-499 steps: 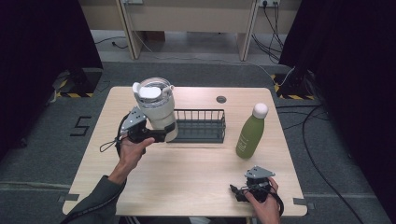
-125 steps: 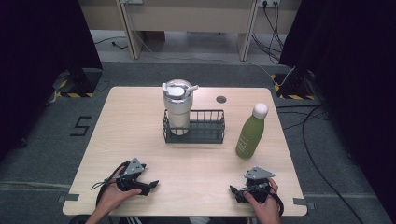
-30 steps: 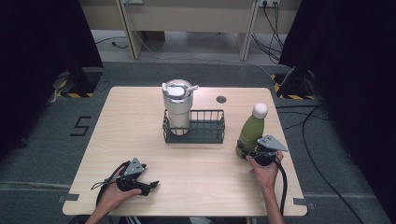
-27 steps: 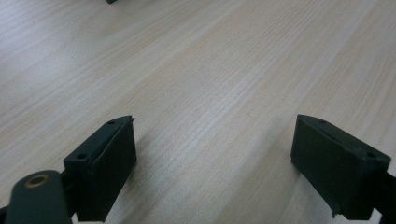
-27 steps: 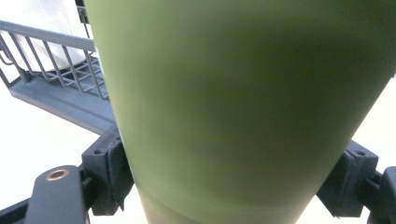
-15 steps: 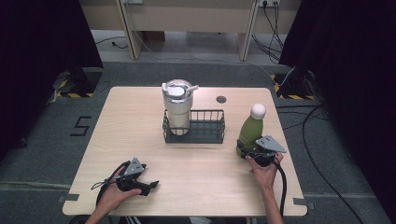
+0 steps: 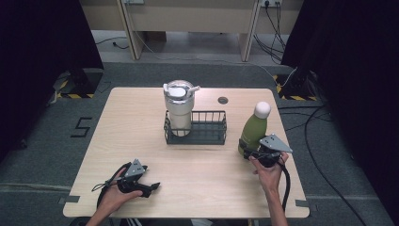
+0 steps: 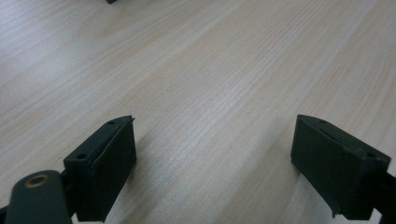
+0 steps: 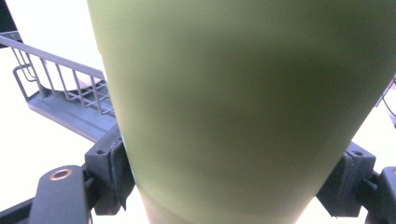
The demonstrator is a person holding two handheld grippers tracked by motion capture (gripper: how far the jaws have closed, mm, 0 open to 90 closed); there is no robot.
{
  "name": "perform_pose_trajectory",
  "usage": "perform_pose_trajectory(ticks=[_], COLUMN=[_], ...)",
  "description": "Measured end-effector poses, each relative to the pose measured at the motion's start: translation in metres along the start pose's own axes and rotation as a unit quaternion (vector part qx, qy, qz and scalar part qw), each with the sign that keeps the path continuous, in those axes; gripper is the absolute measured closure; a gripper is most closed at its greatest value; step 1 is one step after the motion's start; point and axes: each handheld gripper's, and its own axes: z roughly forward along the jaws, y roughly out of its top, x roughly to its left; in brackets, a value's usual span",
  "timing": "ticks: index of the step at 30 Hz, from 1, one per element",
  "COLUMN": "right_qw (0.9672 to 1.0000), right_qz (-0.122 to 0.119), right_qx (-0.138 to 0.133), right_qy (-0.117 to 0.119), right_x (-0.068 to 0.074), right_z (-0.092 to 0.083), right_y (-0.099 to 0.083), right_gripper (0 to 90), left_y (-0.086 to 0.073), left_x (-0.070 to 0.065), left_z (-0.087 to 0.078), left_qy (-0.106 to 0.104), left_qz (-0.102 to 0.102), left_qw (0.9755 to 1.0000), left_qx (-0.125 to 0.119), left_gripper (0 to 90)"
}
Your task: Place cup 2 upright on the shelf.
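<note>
Done: tumbler (image 7: 179, 109) stood in wire basket (image 7: 207, 137) | Right gripper (image 7: 248, 153): we clamped green bottle (image 7: 252, 132), not yet lifted | Left gripper (image 7: 151, 188): jaws apart, near-left on table (image 7: 117, 122)

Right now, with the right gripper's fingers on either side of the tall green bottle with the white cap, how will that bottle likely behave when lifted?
The tall green bottle with the white cap looks rigid, so it should keep its shape. Its smooth rounded wall may slip or twist between the right gripper's flat fingers. Being tall, narrow and held low, it may tip.
</note>
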Motion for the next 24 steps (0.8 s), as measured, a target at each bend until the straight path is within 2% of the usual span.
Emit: perform_pose_trajectory(ticks=[12,24], right_qw=[0.9998,0.9987], right_qz=[-0.002,-0.008], right_qx=[0.0,-0.003], right_qy=[0.02,0.049], right_x=[0.007,0.021], right_z=[-0.007,0.006], right_y=[0.03,0.062], right_gripper=[20.8,20.8], left_y=[0.0,0.0], left_x=[0.0,0.0], left_z=[0.0,0.0], left_qy=[0.0,0.0], left_qz=[0.0,0.0], left_qw=[1.0,1.0], left_qx=[0.0,0.0], left_gripper=[13.4,13.4])
